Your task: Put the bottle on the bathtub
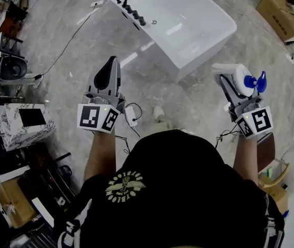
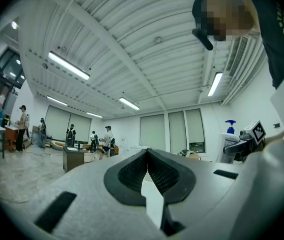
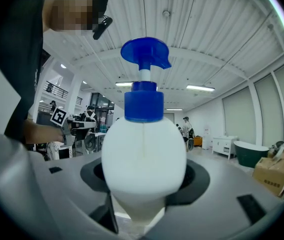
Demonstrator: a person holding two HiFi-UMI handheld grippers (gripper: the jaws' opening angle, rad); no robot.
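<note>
Your right gripper (image 1: 229,80) clamps a white bottle (image 3: 144,156) with a blue pump. Your left gripper (image 1: 110,66) is pressed closed, near the bathtub (image 1: 209,40).

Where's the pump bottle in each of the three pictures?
Head view: bottle at the right, lower right of the bathtub.
Left gripper view: small, at the far right, a little below mid-height.
Right gripper view: fills the centre, between the jaws.
Shared landmark: its blue pump top.
</note>
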